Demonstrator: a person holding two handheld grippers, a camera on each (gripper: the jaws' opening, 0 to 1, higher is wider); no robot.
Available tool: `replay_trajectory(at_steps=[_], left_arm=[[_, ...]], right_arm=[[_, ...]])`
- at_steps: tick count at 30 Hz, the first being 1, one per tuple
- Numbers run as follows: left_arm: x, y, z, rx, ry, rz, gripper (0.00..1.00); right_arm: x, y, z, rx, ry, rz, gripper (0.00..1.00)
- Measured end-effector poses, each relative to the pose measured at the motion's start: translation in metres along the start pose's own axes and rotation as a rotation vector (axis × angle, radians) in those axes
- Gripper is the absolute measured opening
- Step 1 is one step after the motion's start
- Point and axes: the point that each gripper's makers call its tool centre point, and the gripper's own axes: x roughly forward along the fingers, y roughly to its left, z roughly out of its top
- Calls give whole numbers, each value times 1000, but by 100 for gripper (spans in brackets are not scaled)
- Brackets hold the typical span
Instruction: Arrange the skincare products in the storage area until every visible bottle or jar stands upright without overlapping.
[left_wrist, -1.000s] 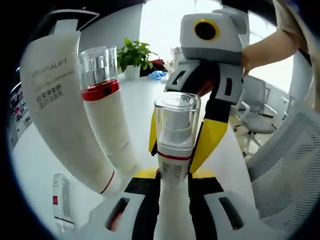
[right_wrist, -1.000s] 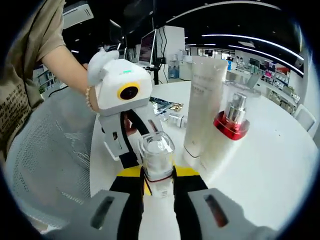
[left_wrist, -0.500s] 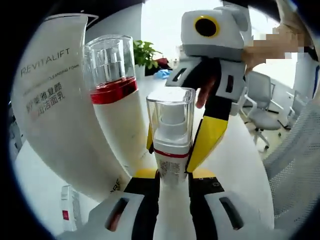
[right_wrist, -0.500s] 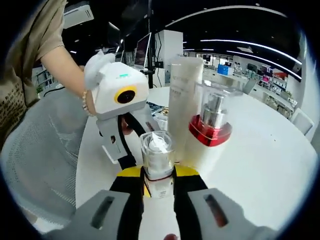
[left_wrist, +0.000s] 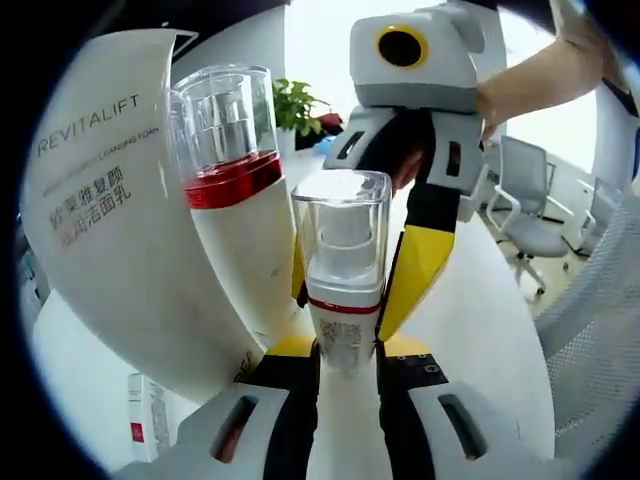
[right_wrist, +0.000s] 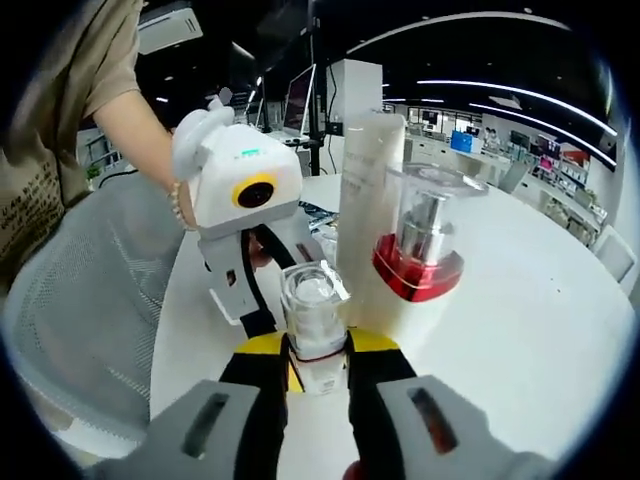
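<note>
White round table (right_wrist: 540, 330), small pump bottle (left_wrist: 343, 275) upright, clamped between left gripper (left_wrist: 345, 360) and right gripper (right_wrist: 317, 365) jaws

Potted plant (left_wrist: 290, 105) far back; grey office chair (left_wrist: 528, 205) (beyond the table).

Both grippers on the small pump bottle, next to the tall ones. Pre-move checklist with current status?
1. Left gripper clamped on small pump bottle: ok, jaws press both sides of its body.
2. Right gripper also clamped on it: ok, the bottle sits between its jaws.
3. Bottle upright: ok, clear cap on top, body roughly vertical in both views.
4. Gap to red-collared bottle: cannot tell, they look very close in the left gripper view.
5. White tube standing: ok, upright behind the red-collared bottle.
6. Bottle base resting on white table: cannot tell, jaws hide it.
</note>
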Motion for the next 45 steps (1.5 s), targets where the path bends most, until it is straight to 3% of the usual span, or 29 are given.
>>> replay_trajectory(at_steps=[16, 25, 36, 39, 45], left_arm=[[-8, 1, -7, -9, 33, 2, 25], [-28, -10, -4, -31, 43, -2, 36], [-76, -23, -7, -109, 37, 53, 55], [-92, -26, -9, -133, 30, 72, 60], [-129, -30, -16, -193, 18, 128, 69]], right_arm=[[-12, 2, -10, 85, 28, -62, 33], [-25, 11, -12, 178, 38, -136, 49], [-29, 32, 3, 254, 23, -240, 68], [-30, 37, 8, 287, -1, -269, 72], [-32, 52, 11, 326, 13, -324, 86]])
